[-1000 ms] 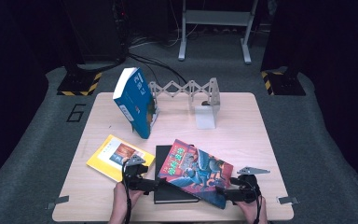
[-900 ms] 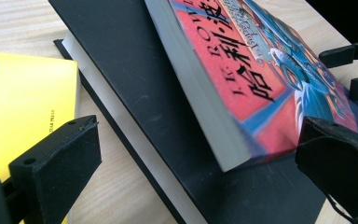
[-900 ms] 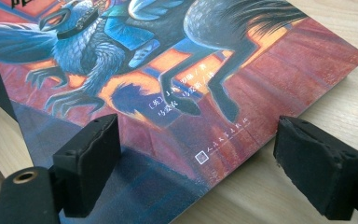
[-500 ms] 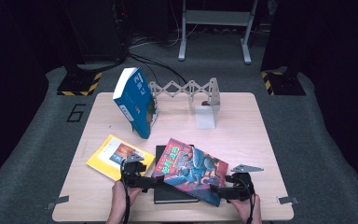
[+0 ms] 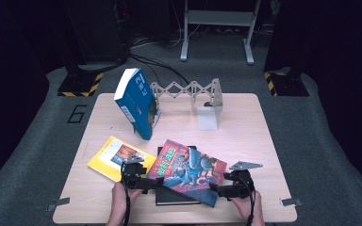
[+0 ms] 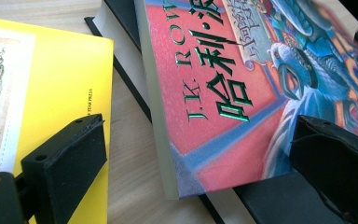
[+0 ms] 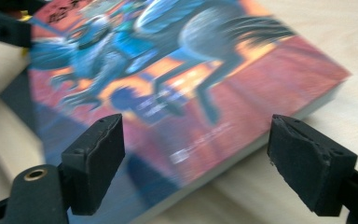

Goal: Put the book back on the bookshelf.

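1. L gripper, table's 7 o'clock edge: jaws wide apart, set either side of the red book's near-left corner. In the left gripper view one pad sits over the yellow book, the other over the black book; neither pad presses the red cover.
2. R gripper, approx 5 o'clock: jaws apart but just been closing a bit, red book's near-right corner between them. In the right gripper view both pads stand clear of the cover; gap visible each side.
3. Red book: lies skewed at table centre-front, resting on top of the black book, corner overhanging twd 5 o'clock. Near-left corner looks slightly lifted off the black one.
4. Yellow book: flat on the table at 8 o'clock of the red book, just beside it, apart from it.
5. Blue book: farther back, 11 o'clock, standing tilted, leaning against the left end of the rack.
6. Folding metal rack: 12 o'clock, stretched across the back; white block at its right end.
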